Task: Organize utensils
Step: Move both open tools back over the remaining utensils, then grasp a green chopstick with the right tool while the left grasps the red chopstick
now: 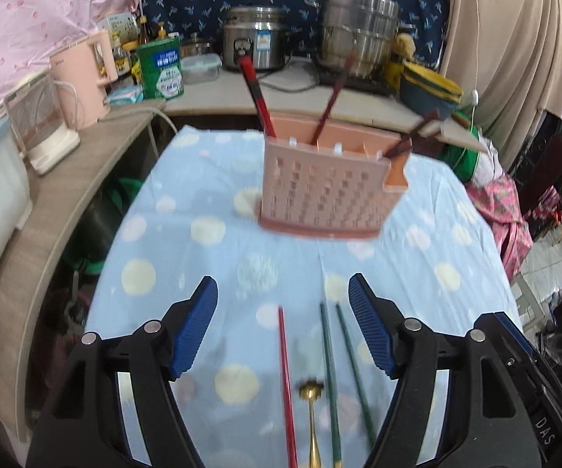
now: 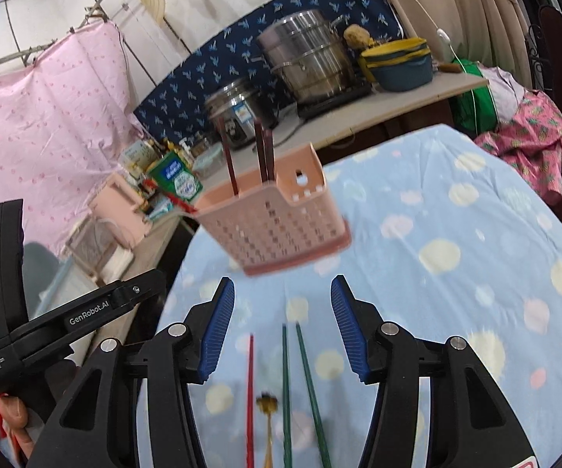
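dotted tablecloth [image 1: 187,179] holds pink caddy [image 1: 325,187], pots [image 1: 359,27] behind.

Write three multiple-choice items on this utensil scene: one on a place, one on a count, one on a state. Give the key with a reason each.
1. Where does the pink utensil basket stand?
A. on the blue spotted tablecloth
B. on the wooden counter
C. inside the steel pot

2. How many green chopsticks lie on the cloth?
A. one
B. two
C. four

3. How is the left gripper?
A. shut on the red chopstick
B. shut on the gold spoon
C. open, holding nothing

Key:
1 A, its base sits on the cloth, in front of the counter.
2 B, two green sticks lie side by side right of the red chopstick and gold spoon.
3 C, its blue pads stand apart above the utensils, touching none.
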### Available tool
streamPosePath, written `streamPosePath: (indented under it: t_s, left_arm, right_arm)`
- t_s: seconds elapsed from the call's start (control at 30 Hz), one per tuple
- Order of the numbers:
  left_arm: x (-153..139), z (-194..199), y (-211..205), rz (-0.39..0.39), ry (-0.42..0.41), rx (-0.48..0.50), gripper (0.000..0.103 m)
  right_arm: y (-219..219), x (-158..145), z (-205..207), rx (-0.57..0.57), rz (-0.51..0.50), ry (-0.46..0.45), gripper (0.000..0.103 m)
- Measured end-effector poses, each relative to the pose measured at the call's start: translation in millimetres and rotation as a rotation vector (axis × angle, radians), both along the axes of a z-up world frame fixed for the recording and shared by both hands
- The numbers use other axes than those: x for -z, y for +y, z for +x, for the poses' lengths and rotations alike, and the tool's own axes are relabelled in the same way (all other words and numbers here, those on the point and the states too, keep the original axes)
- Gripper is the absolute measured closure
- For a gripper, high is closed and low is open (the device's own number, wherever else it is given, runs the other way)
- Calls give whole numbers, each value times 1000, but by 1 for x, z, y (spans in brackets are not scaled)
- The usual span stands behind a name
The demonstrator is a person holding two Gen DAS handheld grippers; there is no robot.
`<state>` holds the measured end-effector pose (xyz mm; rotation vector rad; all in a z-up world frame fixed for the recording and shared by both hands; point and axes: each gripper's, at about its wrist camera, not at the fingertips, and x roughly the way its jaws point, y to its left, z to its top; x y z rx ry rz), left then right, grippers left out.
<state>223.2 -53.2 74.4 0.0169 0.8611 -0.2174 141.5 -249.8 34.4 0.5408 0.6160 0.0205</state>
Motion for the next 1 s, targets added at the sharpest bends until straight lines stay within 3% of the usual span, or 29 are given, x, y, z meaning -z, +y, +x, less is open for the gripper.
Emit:
streamPosePath:
  t_s: [0.2,0.53,0.73,1.0]
  left_arm:
    - [46,-37,6,33,84,-7,31]
    - [120,-89,11,83,212,4,31]
    - [141,-109,20,94,236,1,31]
    - [143,-120,24,104,200,15,31]
  right_arm:
    - [11,35,-34,-19,-38,95,52]
    - [32,96,-75,-72,-161,234,52]
    - [39,113,-86,-86,-206,266,52]
    - [54,116,-87,-122,-246,257,54]
